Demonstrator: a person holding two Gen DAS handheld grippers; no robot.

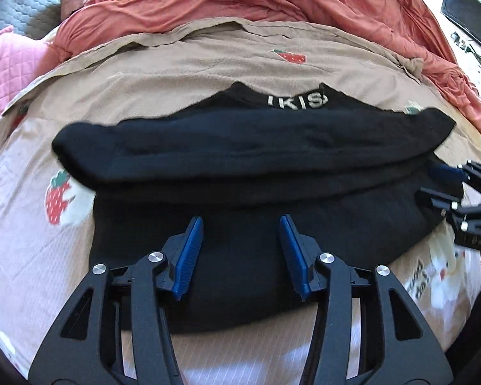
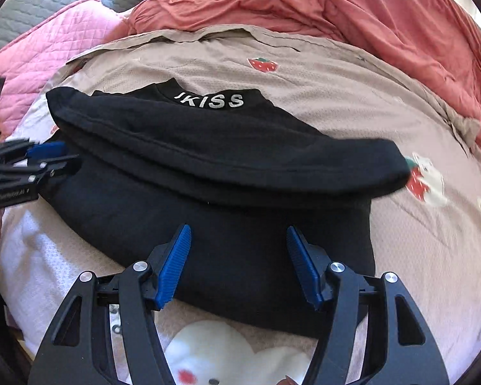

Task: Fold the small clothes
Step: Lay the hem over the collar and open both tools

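Left gripper (image 1: 241,231): jaws apart, nothing between the blue pads, hovering over the near half of the black top (image 1: 240,166). No fabric pinched.

Black top lies flat on the strawberry-print blanket (image 1: 182,64), straight ahead of and under both grippers. Long axis runs left-right across both views. White-lettered collar (image 2: 210,100) on the far side; a folded-over band, probably the sleeves, lies across the middle; the hem edge is closest to the grippers.

Right gripper (image 2: 239,240): jaws also apart, a bit wider, empty, over the near half toward the right end of the top. In the left wrist view it shows at the garment's right edge.

Judgement: the grippers split the garment's length, each nearer its own end. The next fold likely takes the near hem away toward the collar, across the long axis. Orange duvet (image 2: 352,9) is well beyond, out of the way.
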